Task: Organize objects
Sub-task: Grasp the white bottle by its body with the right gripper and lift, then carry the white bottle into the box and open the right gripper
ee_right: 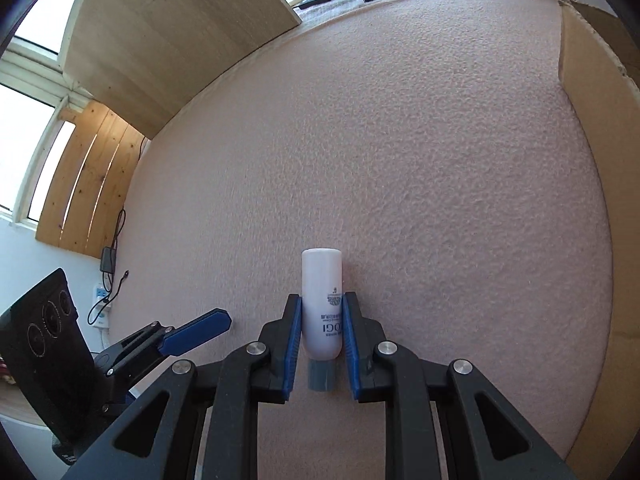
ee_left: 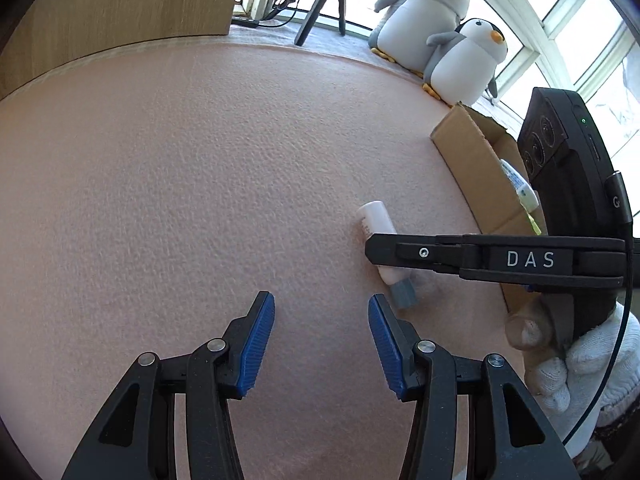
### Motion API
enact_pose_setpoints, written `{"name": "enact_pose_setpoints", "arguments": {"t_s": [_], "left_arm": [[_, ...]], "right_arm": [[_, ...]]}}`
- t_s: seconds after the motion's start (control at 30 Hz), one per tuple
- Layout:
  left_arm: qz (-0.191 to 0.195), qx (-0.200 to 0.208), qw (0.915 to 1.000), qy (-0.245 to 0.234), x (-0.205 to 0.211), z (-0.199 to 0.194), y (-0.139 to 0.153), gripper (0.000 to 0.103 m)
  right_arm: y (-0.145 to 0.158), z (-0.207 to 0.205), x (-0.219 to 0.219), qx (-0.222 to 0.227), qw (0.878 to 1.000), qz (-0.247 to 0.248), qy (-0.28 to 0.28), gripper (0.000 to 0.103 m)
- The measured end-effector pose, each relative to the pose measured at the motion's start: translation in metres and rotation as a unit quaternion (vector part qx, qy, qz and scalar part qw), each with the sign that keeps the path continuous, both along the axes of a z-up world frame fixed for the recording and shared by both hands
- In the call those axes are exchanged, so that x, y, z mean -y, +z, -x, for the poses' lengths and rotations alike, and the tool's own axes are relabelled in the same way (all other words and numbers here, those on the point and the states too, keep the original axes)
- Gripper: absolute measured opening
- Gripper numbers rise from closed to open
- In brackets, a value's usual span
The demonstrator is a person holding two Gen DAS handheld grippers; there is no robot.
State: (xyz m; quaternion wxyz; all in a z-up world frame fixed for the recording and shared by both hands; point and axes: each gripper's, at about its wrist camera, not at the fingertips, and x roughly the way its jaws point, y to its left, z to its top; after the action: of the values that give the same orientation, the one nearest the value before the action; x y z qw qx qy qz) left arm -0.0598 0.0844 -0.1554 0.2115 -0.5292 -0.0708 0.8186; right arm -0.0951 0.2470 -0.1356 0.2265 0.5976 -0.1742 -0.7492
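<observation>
One small white plastic tube with a grey cap [ee_right: 322, 312] lies on the pink felt-like mat [ee_right: 400, 160], at the lower middle of your right wrist view, and your right gripper [ee_right: 321, 340] has its blue pads [ee_right: 294, 344] closed against both sides of it, cap end toward the camera; the grasp looks made but the tube seems to rest on the mat, so I judge you are at the pick-up step; your left gripper [ee_left: 321, 344] hangs with its jaws spread wide and nothing between them, at the bottom of the left wrist view.

The open brown cardboard box [ee_left: 480, 172] sits at the right edge of that view, just beyond the tube, with another white tube [ee_left: 520, 188] already inside; the next move, I think, calls for you to lift clear of the mat, carry the tube over the near wall [ee_right: 592, 200] and let go inside; mind that wall and its raised flap, which stand between tube and box floor.

Two grey-and-white plush penguins [ee_left: 440, 32] sit in the upper right by the window, a black tripod [ee_left: 320, 4] stands at top centre, and a pale wooden panel [ee_left: 120, 4] fills the upper left; all are well apart from your path; the idle left gripper is near, so keep it still.
</observation>
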Motion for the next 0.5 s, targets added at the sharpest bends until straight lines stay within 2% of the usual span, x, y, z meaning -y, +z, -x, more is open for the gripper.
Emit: {"name": "enact_pose_setpoints", "arguments": {"t_s": [0.23,0.5], "left_arm": [[-0.013,0.004,0.9994,-0.033,-0.03,-0.013,0.003,0.053],[-0.012,-0.011,0.9985,-0.053,-0.044,-0.027,0.017,0.053]], "right_arm": [[0.002,-0.021,-0.01,0.012,1.0,0.017,-0.012,0.018],[0.032,-0.039,-0.037,-0.032,0.998,0.022,-0.052,0.018]]}}
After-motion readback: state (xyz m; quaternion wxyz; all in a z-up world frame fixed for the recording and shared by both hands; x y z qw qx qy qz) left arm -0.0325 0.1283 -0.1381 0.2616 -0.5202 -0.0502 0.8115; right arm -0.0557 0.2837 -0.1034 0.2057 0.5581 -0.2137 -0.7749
